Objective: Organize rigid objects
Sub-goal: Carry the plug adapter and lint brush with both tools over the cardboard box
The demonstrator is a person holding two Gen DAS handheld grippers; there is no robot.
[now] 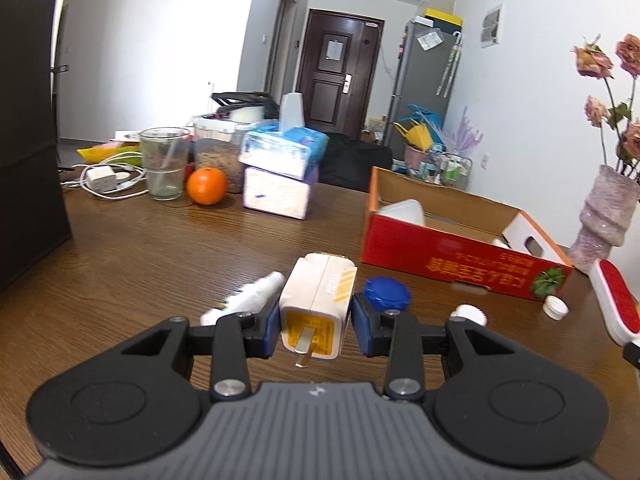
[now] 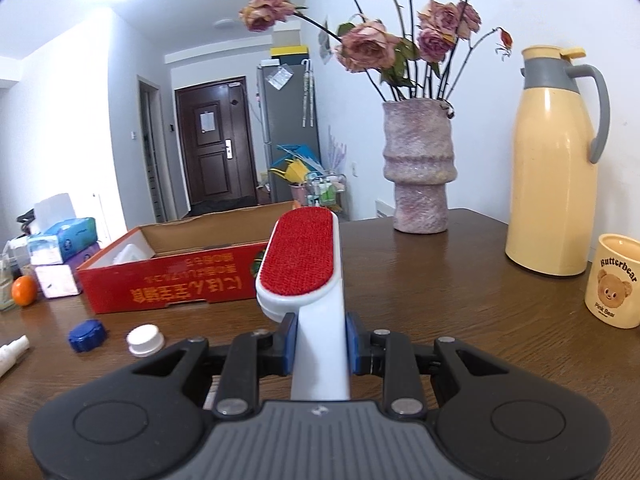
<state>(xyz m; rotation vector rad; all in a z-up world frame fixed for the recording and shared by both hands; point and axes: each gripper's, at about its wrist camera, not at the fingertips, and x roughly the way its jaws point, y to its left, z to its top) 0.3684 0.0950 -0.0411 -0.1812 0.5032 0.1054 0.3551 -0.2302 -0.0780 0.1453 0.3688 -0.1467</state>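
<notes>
My left gripper (image 1: 314,326) is shut on a white power adapter (image 1: 316,304) with a yellow label and metal prongs facing the camera, held above the wooden table. My right gripper (image 2: 318,342) is shut on the white handle of a lint brush (image 2: 302,256) with a red pad; that lint brush (image 1: 614,300) also shows at the right edge of the left wrist view. Ahead lies the open red cardboard box (image 1: 452,258), the same box (image 2: 176,276) being left of the brush, with a white container (image 1: 404,210) inside.
On the table lie a blue cap (image 1: 386,292), white caps (image 1: 556,306), a white spray bottle (image 1: 256,292), an orange (image 1: 206,186), a glass (image 1: 164,162), tissue packs (image 1: 280,172) and a charger with cables (image 1: 102,178). A vase (image 2: 418,168), a yellow thermos (image 2: 554,164) and a mug (image 2: 614,280) stand right.
</notes>
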